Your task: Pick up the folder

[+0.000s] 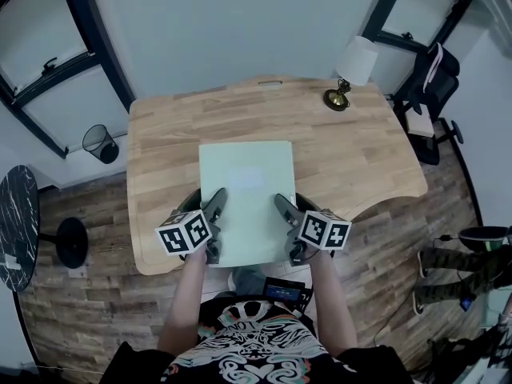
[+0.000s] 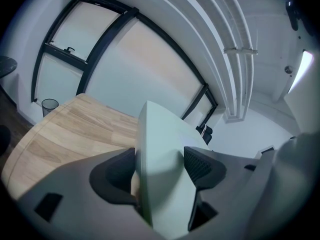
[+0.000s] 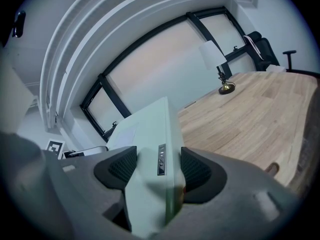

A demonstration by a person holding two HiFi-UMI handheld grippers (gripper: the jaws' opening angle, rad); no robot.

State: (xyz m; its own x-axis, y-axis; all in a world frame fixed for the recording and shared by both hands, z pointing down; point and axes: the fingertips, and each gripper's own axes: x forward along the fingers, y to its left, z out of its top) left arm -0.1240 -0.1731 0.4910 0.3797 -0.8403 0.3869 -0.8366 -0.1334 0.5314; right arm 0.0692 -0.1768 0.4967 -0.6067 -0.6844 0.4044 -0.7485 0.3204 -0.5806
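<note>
Both ends gripped. The left hand-held gripper [image 2: 160, 166] is clamped on the left edge of the pale green flat folder [image 2: 159, 144]. The right hand-held gripper [image 3: 152, 169] is clamped on the right edge, with the pads right beside a narrow tab [image 3: 161, 160] on that edge. Each one's jaws are only as far apart as the folder is thick.

Position: the folder sits over the near middle of the light wooden bench [image 1: 352, 158], with its near edge about level with the bench's front edge. It looks raised at the near end. I can't tell if the far edge is clear of the wood.

Risks, my read:
- The grip is only at the near corners, so the long unsupported span could sag or the cover could gape.
- If the two hands move unevenly, the folder twists and could slip out of one pad set.
- If the far edge is dragging, it could catch on the bench.
- The brass-footed lamp with a white shade [image 1: 350, 70] stands well apart at the far right corner, so there's little risk there.

Containers: the folder is closed and its contents aren't visible. The black mesh wastebasket [image 1: 100, 142] is on the floor left of the bench, and I can't make out what's inside.
</note>
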